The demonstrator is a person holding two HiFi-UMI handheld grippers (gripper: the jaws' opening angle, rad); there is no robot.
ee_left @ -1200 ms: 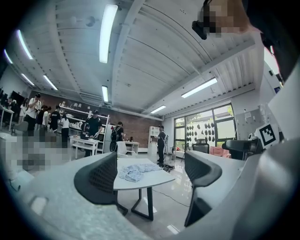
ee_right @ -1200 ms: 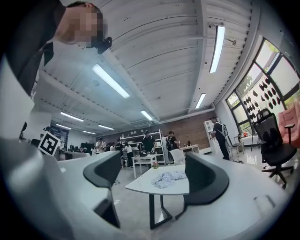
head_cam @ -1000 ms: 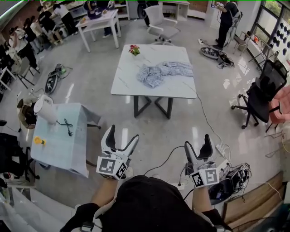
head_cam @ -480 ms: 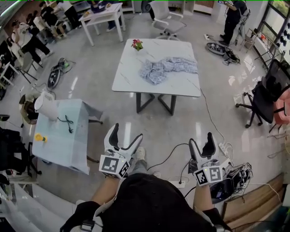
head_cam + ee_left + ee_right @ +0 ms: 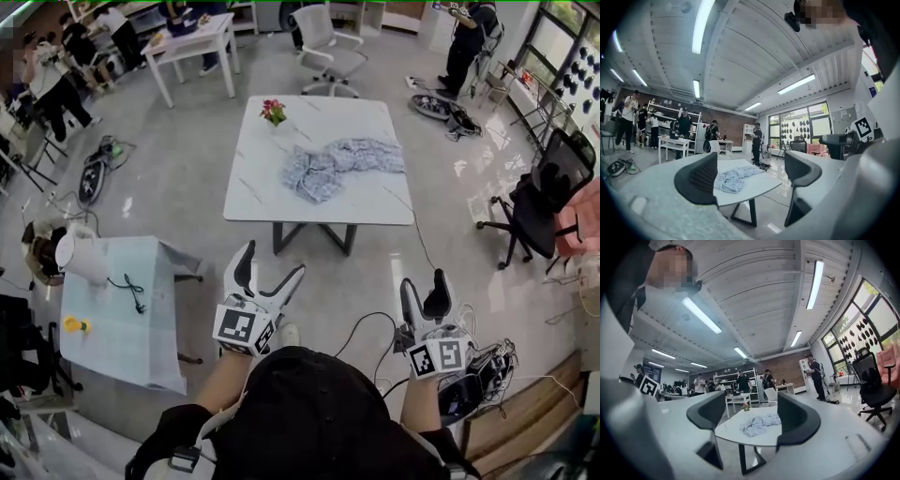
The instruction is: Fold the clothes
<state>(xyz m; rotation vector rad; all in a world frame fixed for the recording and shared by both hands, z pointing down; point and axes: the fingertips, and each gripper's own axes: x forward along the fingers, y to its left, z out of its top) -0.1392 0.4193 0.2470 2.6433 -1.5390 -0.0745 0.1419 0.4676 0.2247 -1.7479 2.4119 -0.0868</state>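
A crumpled light blue patterned garment [image 5: 330,165] lies on the white marble-top table [image 5: 262,178], toward its right half. The same garment [image 5: 733,178] shows ahead in the left gripper view, and the garment [image 5: 757,423] shows again in the right gripper view. My left gripper [image 5: 267,274] is held over the floor, well short of the table, jaws wide apart and empty. My right gripper [image 5: 424,289] is beside it to the right, open and empty too. Both point toward the table.
A small potted red flower [image 5: 274,111] stands at the table's far left corner. A low table with a white kettle [image 5: 77,255] is at my left. Black office chair [image 5: 542,192] at right, cables and a power strip [image 5: 466,309] on the floor, people in the background.
The table and garment sit slightly nearer and more centred in the head view. Both grippers stay open and have shifted a little lower in the frame.
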